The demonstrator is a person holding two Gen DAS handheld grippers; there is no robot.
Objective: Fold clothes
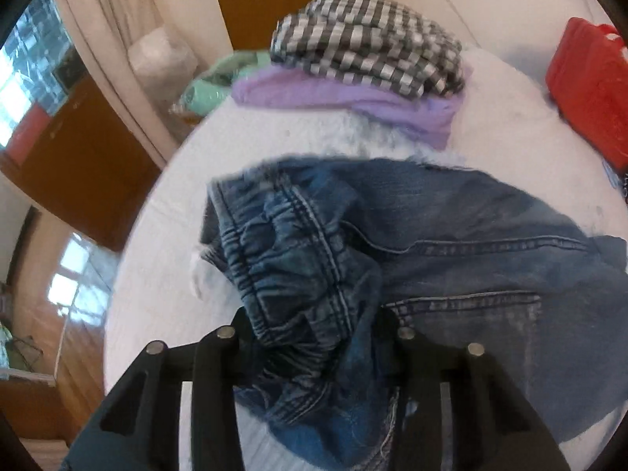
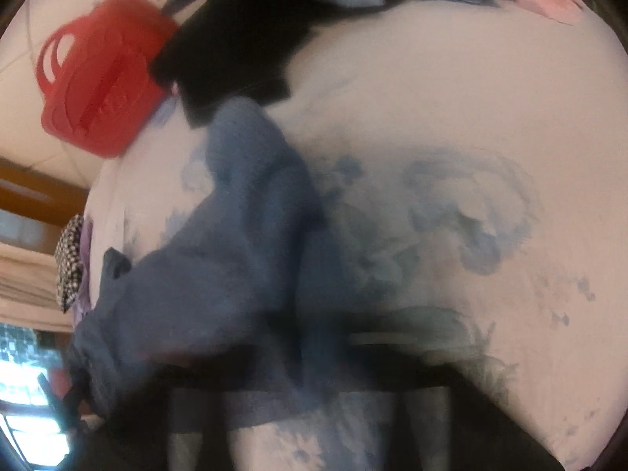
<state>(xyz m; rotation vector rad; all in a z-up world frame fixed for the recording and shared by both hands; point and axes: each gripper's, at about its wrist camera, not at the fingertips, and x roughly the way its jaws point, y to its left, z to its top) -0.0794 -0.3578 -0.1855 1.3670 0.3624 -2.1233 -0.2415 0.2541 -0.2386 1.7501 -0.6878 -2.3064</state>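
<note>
- denim jeans [image 1: 451,235] lie crumpled on the white bed [image 1: 157,274], waistband bunched between the left gripper's [image 1: 314,337] jaws, clamped.
- right gripper [image 2: 314,361] is blurred, jaws together, over denim.
- at 12 o'clock, a checked garment [image 1: 365,43] tops a purple one [image 1: 353,98].
- red bag [image 1: 588,86] sits at 2 o'clock.

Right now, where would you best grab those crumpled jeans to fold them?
By the elastic waistband, probably from its near end, where the left gripper already has denim between its fingers. The jeans bunch thick there, a firm ridge, while the leg lies flat.
</note>
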